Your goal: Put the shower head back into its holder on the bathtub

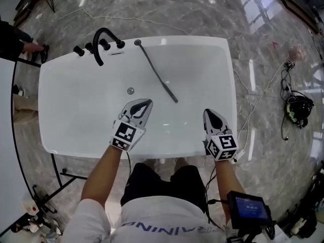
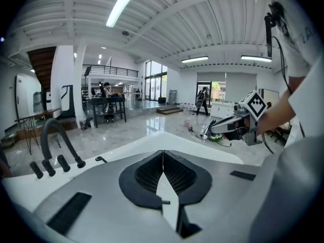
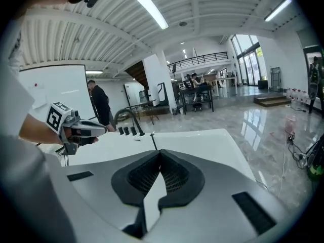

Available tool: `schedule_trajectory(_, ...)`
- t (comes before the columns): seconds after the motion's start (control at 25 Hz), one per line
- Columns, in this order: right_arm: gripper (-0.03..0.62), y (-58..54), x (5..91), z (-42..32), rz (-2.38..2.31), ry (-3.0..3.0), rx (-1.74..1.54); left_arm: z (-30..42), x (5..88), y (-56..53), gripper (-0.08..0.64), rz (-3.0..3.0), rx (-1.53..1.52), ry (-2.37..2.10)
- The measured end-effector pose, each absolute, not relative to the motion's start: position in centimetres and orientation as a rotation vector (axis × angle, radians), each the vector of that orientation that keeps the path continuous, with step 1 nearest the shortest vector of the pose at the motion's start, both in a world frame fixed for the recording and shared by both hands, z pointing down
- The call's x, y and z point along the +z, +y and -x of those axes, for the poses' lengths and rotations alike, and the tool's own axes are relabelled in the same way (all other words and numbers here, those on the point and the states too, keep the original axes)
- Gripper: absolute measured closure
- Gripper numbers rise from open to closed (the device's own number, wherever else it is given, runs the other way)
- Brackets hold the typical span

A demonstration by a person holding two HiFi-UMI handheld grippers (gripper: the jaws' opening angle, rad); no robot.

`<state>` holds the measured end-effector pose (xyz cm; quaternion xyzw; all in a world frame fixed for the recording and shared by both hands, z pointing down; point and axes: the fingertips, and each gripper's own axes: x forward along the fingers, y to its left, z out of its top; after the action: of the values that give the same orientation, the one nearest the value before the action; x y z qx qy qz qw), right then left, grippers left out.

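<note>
Over the near rim of the white bathtub (image 1: pixel 202 59) we hold both tools low and level with each other, and neither has anything in it. On the left gripper (image 1: pixel 144 105) the jaws are pressed together, dark pad against dark pad, as its own view shows (image 2: pixel 163 161). The right gripper (image 3: pixel 161 161) is just the same, closed with nothing between the jaws, and it sits near the tub's right side (image 1: pixel 210 115).

The shower head (image 1: pixel 159 77) is not in its place. It lies as a dark slender wand slanting across the tub floor, its far end running up to a small round fitting (image 1: pixel 137 42) on the far rim just beside the black tap (image 1: pixel 101 42). We take that fitting for the holder, though it is too small to be sure. The wand's free end lies beyond our tools and roughly between them, touching neither.

So we judge that we are at the approach, with the pick-up not yet begun. Next, one tool must open its jaws, reach forward and down to the wand near its free end and close on it across its thin width. The smooth, narrow wand may slip or swing on its hose as we lift it towards the far rim
</note>
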<state>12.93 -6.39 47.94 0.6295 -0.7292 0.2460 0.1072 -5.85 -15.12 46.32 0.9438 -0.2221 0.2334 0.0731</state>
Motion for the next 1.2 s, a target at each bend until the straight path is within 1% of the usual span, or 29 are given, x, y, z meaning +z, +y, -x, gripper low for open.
schedule_trajectory(0.16, 0.58, -9.4, 56.2, -15.5, -1.809, -2.137, 0.787, 1.9, 55.5, -18.7, 0.541, -2.774, 0.753, -0.624)
schedule_trajectory(0.4, 0.58, -13.1, 67.0, -17.9, -1.806, -2.118, 0.865, -1.7, 67.8, -22.0, 0.54, -2.768, 0.865, -0.507)
schedule_trajectory(0.6, 0.58, -15.8, 75.8, -18.4, -1.747, -2.107, 0.862, -4.0, 80.3, -23.5, 0.536, -2.792, 1.131, -0.339)
schedule_trajectory(0.76, 0.58, -16.3, 82.7, -17.9, -1.678, -2.092, 0.902, -5.1, 89.5, -23.5, 0.464, -2.752, 1.308, -0.171)
schedule_trajectory(0.88, 0.58, -16.6, 88.2, -17.5, -1.647, -2.074, 0.997, -5.2, 96.0, -23.3, 0.443, -2.787, 1.493, -0.009)
schedule_trajectory(1.04, 0.58, -17.3, 94.7, -17.0, -1.6, -2.058, 1.041, -5.6, 103.0, -22.6, 0.437, -2.83, 1.697, 0.236)
schedule_trajectory(1.2, 0.58, -17.8, 100.0, -16.5, -1.597, -2.028, 1.124, -6.0, 108.2, -22.0, 0.431, -2.855, 1.852, 0.488)
